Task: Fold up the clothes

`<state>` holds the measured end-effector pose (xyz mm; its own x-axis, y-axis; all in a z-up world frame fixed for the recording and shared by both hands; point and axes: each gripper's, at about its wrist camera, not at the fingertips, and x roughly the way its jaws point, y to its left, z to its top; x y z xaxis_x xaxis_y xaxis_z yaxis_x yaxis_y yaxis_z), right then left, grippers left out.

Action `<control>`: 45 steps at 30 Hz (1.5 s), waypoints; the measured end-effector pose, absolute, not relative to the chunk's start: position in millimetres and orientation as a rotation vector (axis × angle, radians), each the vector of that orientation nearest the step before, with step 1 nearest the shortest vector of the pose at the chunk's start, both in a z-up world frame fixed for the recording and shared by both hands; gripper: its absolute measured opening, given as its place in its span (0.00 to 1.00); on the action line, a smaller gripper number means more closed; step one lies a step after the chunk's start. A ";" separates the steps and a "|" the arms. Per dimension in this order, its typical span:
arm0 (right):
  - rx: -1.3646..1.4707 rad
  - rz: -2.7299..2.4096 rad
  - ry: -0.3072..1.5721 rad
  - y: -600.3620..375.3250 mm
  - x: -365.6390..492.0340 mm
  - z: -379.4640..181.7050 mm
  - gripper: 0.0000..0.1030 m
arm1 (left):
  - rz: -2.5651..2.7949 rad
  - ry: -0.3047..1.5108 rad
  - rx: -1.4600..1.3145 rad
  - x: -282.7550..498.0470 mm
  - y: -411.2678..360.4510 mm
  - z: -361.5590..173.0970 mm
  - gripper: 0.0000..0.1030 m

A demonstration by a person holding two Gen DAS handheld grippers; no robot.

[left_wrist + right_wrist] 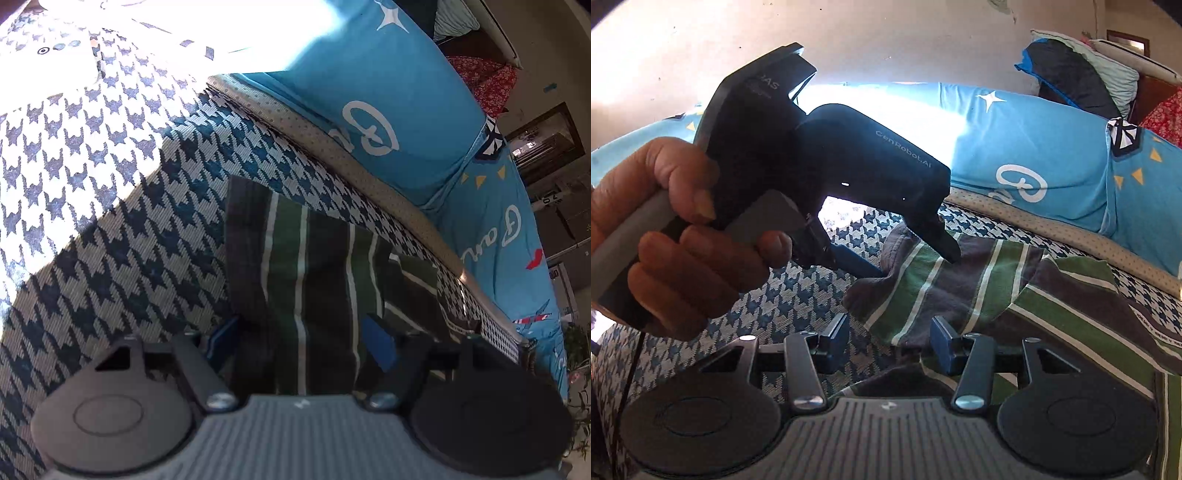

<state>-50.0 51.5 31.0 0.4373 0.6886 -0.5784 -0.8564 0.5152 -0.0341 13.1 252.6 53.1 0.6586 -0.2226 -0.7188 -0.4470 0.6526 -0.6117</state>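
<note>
The striped shirt [979, 284] lies rumpled on the houndstooth bed cover [110, 229], my left gripper [299, 339] spread wide around one edge and my right gripper [890, 336] wide too, gripping nothing, so I reckon a shallow pinch slips and bunches it.

Striped garment [979, 280] on houndstooth mat [798, 295], pillow [1034, 155] behind, left gripper [912, 264] over garment's left edge
</note>
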 end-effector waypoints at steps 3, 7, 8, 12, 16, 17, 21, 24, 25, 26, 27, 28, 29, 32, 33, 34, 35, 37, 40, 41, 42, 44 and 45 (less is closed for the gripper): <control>-0.366 0.997 0.526 61.3 -49.7 27.3 0.47 | 0.149 0.871 -0.892 12.4 257.1 53.7 0.68; -0.413 1.004 0.524 78.0 -49.8 16.8 0.47 | 0.147 0.875 -0.909 11.6 261.9 50.8 0.68; -0.429 1.002 0.519 82.0 -50.4 13.9 0.47 | 0.144 0.874 -0.916 11.3 262.9 50.7 0.68; -0.469 0.982 0.507 95.0 -50.9 4.3 0.47 | 0.139 0.874 -0.926 11.7 264.1 50.1 0.68; -0.492 0.968 0.479 104.8 -50.8 -1.3 0.47 | 0.144 0.871 -0.934 12.1 265.6 49.2 0.68; -0.498 0.964 0.473 106.6 -50.3 -2.0 0.45 | 0.154 0.870 -0.935 11.8 267.0 48.9 0.69; -0.503 0.917 0.456 109.6 -46.1 -2.1 0.10 | 0.173 0.860 -0.970 10.2 273.1 46.8 0.70; -0.447 0.882 0.443 103.0 -39.3 6.9 0.08 | 0.179 0.853 -0.990 11.3 274.6 45.8 0.72; -0.427 0.878 0.437 100.2 -37.7 11.1 0.08 | 0.182 0.850 -0.988 12.5 273.8 45.9 0.74; -0.414 0.880 0.428 98.2 -37.2 15.8 0.08 | 0.185 0.847 -0.986 13.7 272.9 45.9 0.76; -0.411 0.884 0.416 97.1 -37.7 19.9 0.08 | 0.189 0.844 -0.983 15.1 272.0 46.2 0.76; -0.415 0.887 0.406 96.2 -39.0 23.1 0.08 | 0.192 0.839 -0.975 17.1 270.7 46.9 0.76; -0.420 0.891 0.398 96.3 -39.8 24.7 0.08 | 0.197 0.834 -0.967 19.0 269.4 47.4 0.76; -0.424 0.895 0.394 95.6 -43.1 30.2 0.08 | 0.207 0.820 -0.965 23.7 266.7 46.7 0.52; -0.424 0.895 0.395 96.3 -46.3 32.3 0.08 | 0.208 0.817 -0.975 24.9 266.4 45.4 0.46; -0.423 0.894 0.397 96.8 -48.0 34.1 0.08 | 0.210 0.814 -0.985 26.1 266.1 44.2 0.42; -0.419 0.893 0.398 96.9 -47.5 35.1 0.08 | 0.211 0.811 -0.995 27.4 265.8 42.9 0.31; -0.413 0.889 0.400 95.9 -47.1 37.5 0.08 | 0.211 0.797 -1.003 29.6 263.9 42.6 0.20; -0.408 0.868 0.392 87.0 -50.8 41.8 0.08 | 0.199 0.759 -0.972 32.2 257.3 51.7 0.16; -0.407 0.860 0.390 84.1 -52.0 43.3 0.08 | 0.180 0.749 -0.956 34.2 253.3 56.7 0.16; -0.405 0.853 0.387 81.1 -53.3 44.8 0.08 | 0.155 0.739 -0.939 35.8 247.5 61.7 0.16; -0.402 0.839 0.383 75.2 -55.7 47.7 0.08 | 0.107 0.720 -0.904 39.0 235.8 71.8 0.16; -0.400 0.832 0.380 72.2 -57.0 49.2 0.08 | 0.083 0.710 -0.887 40.6 230.0 76.8 0.16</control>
